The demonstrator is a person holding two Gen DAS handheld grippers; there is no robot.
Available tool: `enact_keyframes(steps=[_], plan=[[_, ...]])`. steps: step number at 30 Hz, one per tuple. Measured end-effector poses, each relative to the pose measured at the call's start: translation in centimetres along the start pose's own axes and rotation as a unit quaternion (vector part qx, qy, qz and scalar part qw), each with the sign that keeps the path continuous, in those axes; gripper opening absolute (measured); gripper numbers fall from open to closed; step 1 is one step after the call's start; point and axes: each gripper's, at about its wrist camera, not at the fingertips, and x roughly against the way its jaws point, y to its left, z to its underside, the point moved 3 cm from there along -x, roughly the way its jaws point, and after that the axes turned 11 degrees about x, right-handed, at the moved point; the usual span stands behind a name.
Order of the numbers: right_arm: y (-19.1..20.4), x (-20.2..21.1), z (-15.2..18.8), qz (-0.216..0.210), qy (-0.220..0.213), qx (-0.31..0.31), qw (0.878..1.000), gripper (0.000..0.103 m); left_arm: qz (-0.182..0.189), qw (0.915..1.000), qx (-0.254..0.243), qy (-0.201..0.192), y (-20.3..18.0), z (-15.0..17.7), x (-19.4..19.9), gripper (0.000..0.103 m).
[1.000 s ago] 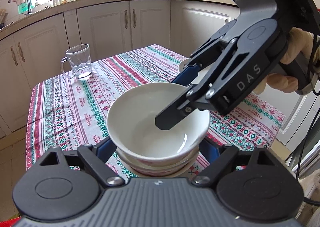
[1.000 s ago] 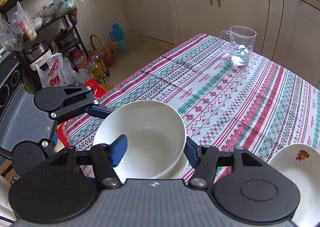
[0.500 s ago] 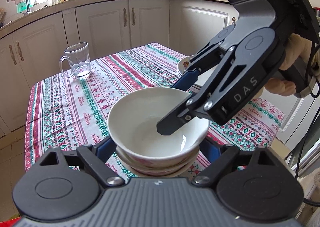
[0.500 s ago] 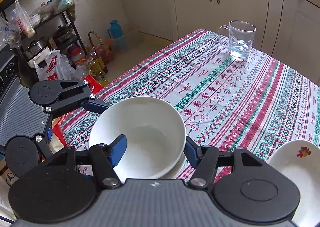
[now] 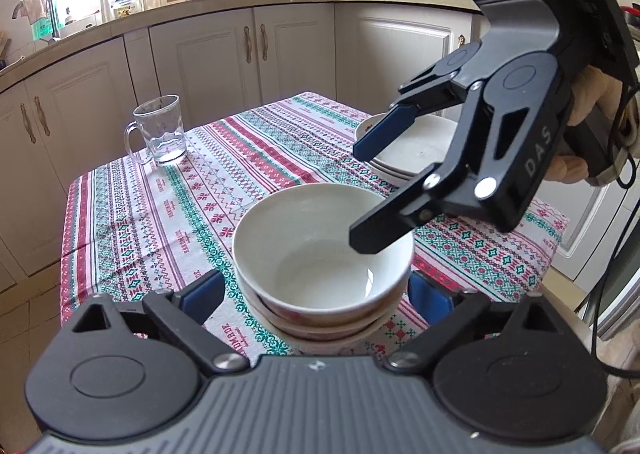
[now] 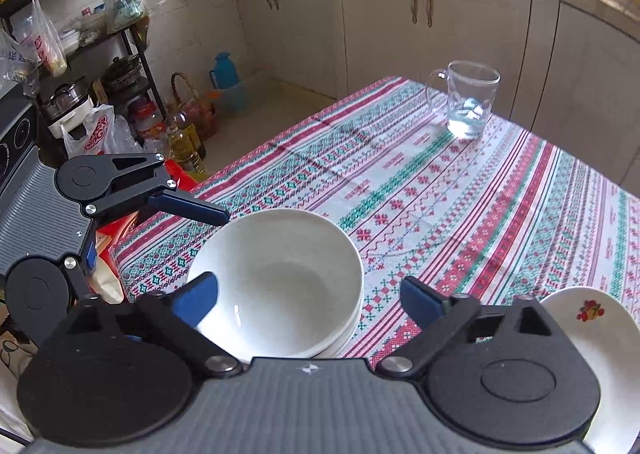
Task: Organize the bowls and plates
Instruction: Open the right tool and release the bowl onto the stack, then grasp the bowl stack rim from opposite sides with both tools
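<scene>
A white bowl [image 5: 320, 254] sits on top of a stack of bowls [image 5: 320, 330] on the patterned tablecloth; it also shows in the right wrist view [image 6: 276, 282]. My left gripper [image 5: 316, 292] is open, its fingers on either side of the stack, apart from it. My right gripper [image 6: 308, 298] is open and hangs above the bowl's right rim, not touching; it shows in the left wrist view [image 5: 368, 190]. A stack of white plates [image 5: 416, 150] lies at the right; its flowered rim shows in the right wrist view [image 6: 592, 318].
A glass mug [image 5: 160, 130] stands at the far corner of the table [image 5: 140, 222]. Cabinets [image 5: 224, 54] run behind. Shelves, bags and bottles [image 6: 184, 138] crowd the floor beside the table's edge.
My right gripper has opened, let go of the top bowl and lifted up and away from it. The bowl now rests on the stack. The left gripper pulled back slightly.
</scene>
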Motion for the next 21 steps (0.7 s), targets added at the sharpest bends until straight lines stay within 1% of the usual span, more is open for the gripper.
enact_keyframes(steps=[4, 7, 13, 16, 21], plan=[[0.9, 1.1, 0.7, 0.015, -0.014, 0.022, 1.0, 0.103, -0.002, 0.9998, -0.018, 0.005, 0.2, 0.7, 0.6, 0.098], [2.1, 1.6, 1.7, 0.033, -0.013, 0.053, 0.998, 0.103, -0.008, 0.9993, -0.034, 0.011, 0.5, 1.3, 0.8, 0.098], [4.0, 1.5, 4.5, 0.045, -0.003, 0.099, 0.994, 0.103, 0.003, 0.9977, -0.054, 0.041, 1.5, 2.6, -0.5, 0.098], [4.1, 0.5, 5.4, 0.048, 0.006, 0.105, 0.993, 0.103, 0.009, 0.9963, -0.066, 0.053, 1.9, 2.8, -1.6, 0.098], [3.3, -1.6, 6.3, 0.04, 0.019, 0.098, 0.994, 0.103, 0.03, 0.9945, -0.082, 0.057, 2.4, 2.6, -3.0, 0.098]])
